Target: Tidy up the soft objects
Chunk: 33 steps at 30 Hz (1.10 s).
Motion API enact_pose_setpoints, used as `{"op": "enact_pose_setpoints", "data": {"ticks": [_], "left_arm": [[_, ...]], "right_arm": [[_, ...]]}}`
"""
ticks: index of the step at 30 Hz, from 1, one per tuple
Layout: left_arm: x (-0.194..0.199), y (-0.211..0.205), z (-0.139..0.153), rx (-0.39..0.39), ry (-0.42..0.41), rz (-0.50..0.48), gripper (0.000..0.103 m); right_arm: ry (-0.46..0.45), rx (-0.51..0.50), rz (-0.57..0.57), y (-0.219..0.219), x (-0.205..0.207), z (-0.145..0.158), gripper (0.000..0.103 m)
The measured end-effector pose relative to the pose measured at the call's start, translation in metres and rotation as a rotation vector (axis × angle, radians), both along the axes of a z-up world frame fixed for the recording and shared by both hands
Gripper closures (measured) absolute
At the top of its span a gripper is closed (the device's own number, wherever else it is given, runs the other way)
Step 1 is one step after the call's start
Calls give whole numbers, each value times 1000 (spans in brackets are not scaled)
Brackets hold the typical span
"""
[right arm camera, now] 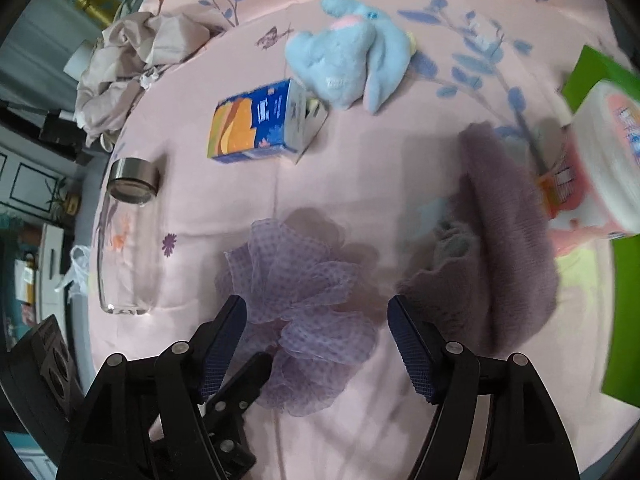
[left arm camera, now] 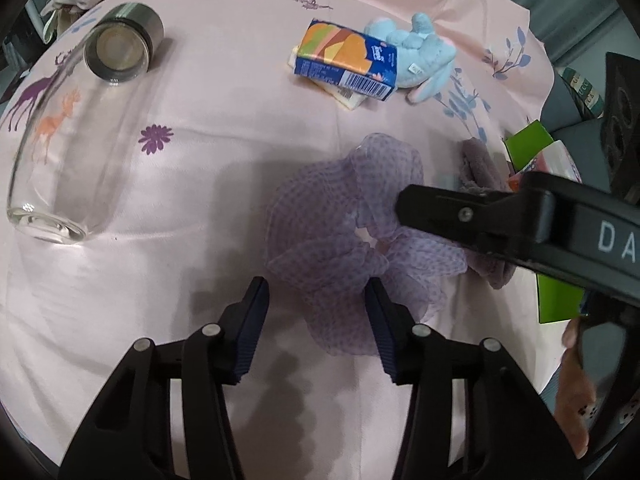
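Scrunchie (left arm camera: 352, 240) of sheer lilac checked gauze, ruffled into loose folds, lies on the pink bedspread (left arm camera: 208, 184) between a glass bottle (left arm camera: 68, 152) and a mauve towel (right arm camera: 508, 236). It is roughly round, so no long axis shows. Left gripper (left arm camera: 316, 320) tilts steeply down, jaws partly apart astride its near edge, pads not pressing. Right gripper (right arm camera: 316, 344) also tilts down, jaws wide over the ruffles, gripping nothing.
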State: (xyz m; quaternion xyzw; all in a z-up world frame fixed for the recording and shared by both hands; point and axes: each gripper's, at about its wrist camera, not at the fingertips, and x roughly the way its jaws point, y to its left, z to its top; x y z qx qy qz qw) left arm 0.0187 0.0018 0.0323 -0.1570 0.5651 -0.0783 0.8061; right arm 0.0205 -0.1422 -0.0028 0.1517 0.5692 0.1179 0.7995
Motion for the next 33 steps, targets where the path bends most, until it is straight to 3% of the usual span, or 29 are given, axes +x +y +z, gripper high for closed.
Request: {"op": "enact_pose_setpoints", "data": {"ticks": [3,6,8,11,13,15,16,18,26,33], "left_arm": [[0,-2,-1,25,-5,0,71],[1,-2,-3,19,-12,1,81],[3,-2,-5,16,-21,5,84],[5,-6,-3,7,-50,7,91],[6,-7,-1,9,-70,8,93],[6,-9,7,20,-117,10,94],[5,-9,14,29,-149,9,94],[3,-14,30,56,-215,-12,95],[-6,-31,94,35,-460,-60,95],[-4,-79,132,-10,-577,-154,95]], "right_arm": [[3,19,6,4,2,-8,29],[15,73,21,7,4,-25,29],[-20,56,32,10,3,-27,30],[-49,11,54,14,1,-23,54],[-65,12,46,13,0,-25,62],[-70,63,57,11,-2,-24,80],[-60,96,66,10,-2,-24,82],[-88,142,65,8,-6,-15,83],[-326,208,-5,-22,-36,56,83],[-495,209,-134,-73,-65,97,83]]}}
